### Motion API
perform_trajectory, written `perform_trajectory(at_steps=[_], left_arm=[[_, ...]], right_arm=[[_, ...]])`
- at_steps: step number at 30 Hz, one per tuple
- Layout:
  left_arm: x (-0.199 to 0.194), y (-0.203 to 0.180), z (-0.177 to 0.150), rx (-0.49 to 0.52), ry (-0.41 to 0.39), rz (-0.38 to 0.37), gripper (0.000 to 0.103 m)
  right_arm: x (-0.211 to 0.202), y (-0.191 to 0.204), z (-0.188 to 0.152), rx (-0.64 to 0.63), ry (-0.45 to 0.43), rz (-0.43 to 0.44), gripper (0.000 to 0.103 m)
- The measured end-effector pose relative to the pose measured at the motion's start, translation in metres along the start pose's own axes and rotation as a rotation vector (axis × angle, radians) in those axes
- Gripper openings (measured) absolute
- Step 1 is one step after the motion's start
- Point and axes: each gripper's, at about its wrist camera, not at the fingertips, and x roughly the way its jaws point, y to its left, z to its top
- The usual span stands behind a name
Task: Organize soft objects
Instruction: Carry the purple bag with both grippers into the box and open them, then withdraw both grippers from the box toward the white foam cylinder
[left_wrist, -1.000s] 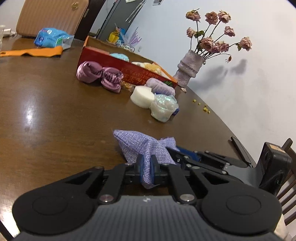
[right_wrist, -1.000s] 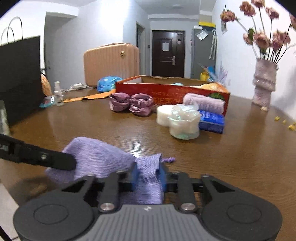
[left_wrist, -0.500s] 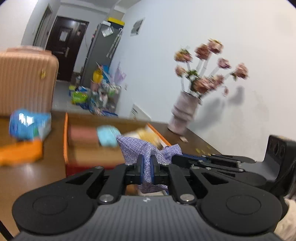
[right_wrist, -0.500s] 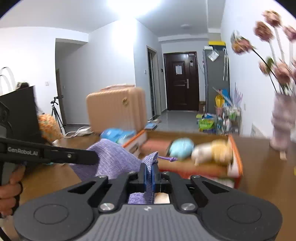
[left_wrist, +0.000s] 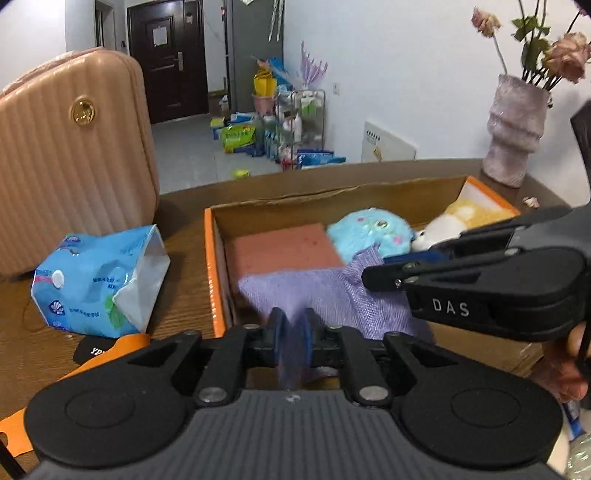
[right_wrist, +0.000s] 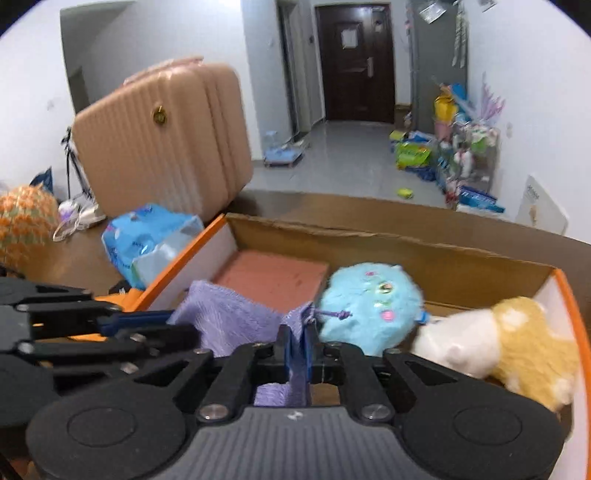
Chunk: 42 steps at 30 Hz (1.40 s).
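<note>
A purple cloth pouch (left_wrist: 325, 295) (right_wrist: 229, 317) hangs over the open cardboard box (left_wrist: 212, 266) (right_wrist: 369, 240), stretched between both grippers. My left gripper (left_wrist: 294, 325) (right_wrist: 181, 326) has its jaws opening, and the cloth between the parted pads is blurred and looks loose. My right gripper (right_wrist: 299, 336) (left_wrist: 369, 273) is also opening, but a fold of the pouch still stands pinched between its pads. Inside the box lie a pink sponge (left_wrist: 280, 251) (right_wrist: 273, 277), a fluffy blue plush (left_wrist: 369, 232) (right_wrist: 369, 306) and a yellow and white plush (left_wrist: 454, 214) (right_wrist: 498, 339).
A blue tissue pack (left_wrist: 96, 280) (right_wrist: 147, 236) lies on the brown table left of the box, with an orange strap (left_wrist: 110, 350) near it. A beige suitcase (left_wrist: 66, 147) stands behind. A grey vase (left_wrist: 515, 144) of dried roses sits past the box's right end.
Both grippers carried the pouch up off the table and forward until it hangs over the box. The left pads have drawn apart and the cloth between them has gone slack.
</note>
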Motion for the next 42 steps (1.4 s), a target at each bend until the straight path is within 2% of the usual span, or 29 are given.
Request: perform_trajectory(at_steps=[1, 2, 5, 9, 13, 15, 23, 25, 29, 33, 34, 36, 40, 42], left_arm=[[-0.002, 0.000, -0.001, 0.009, -0.009, -0.005, 0.026], [-0.004, 0.001, -0.002, 0.009, -0.016, -0.009, 0.035], [-0.008, 0.005, 0.003, -0.003, -0.026, -0.010, 0.037], [-0.028, 0.007, 0.010, -0.029, -0.040, -0.008, 0.037], [-0.065, 0.004, 0.016, -0.025, -0.084, -0.006, 0.040], [-0.090, 0.000, 0.016, -0.031, -0.103, -0.014, 0.047], [-0.171, -0.021, 0.009, -0.040, -0.188, -0.002, 0.054], [-0.187, -0.030, 0.006, -0.043, -0.210, 0.005, 0.057], [-0.220, -0.051, -0.024, -0.061, -0.278, 0.016, 0.061], [-0.246, -0.074, -0.062, -0.070, -0.308, 0.011, 0.062], [-0.254, -0.081, -0.073, -0.069, -0.325, 0.026, 0.064], [-0.270, -0.093, -0.097, -0.073, -0.371, 0.043, 0.073], [-0.294, -0.112, -0.140, -0.107, -0.402, 0.045, 0.074], [-0.306, -0.120, -0.161, -0.114, -0.419, 0.045, 0.080]], right_arm=[[0.003, 0.002, 0.003, -0.003, 0.008, 0.004, 0.020], [0.004, 0.002, 0.003, -0.009, 0.008, 0.008, 0.021], [0.002, 0.001, 0.006, -0.014, 0.004, 0.014, 0.024], [-0.025, -0.005, 0.011, -0.018, -0.025, 0.012, 0.030], [-0.072, -0.018, 0.013, -0.028, -0.063, -0.018, 0.043], [-0.098, -0.026, 0.010, -0.031, -0.078, -0.044, 0.044], [-0.208, -0.063, -0.020, -0.001, -0.153, -0.149, 0.047], [-0.230, -0.068, -0.028, 0.011, -0.174, -0.159, 0.050], [-0.270, -0.068, -0.053, 0.014, -0.238, -0.142, 0.052], [-0.296, -0.062, -0.085, -0.012, -0.286, -0.119, 0.052], [-0.299, -0.058, -0.092, -0.020, -0.301, -0.131, 0.052], [-0.306, -0.052, -0.110, -0.033, -0.330, -0.144, 0.052], [-0.321, -0.036, -0.154, -0.055, -0.368, -0.147, 0.053], [-0.329, -0.025, -0.181, -0.068, -0.381, -0.147, 0.054]])
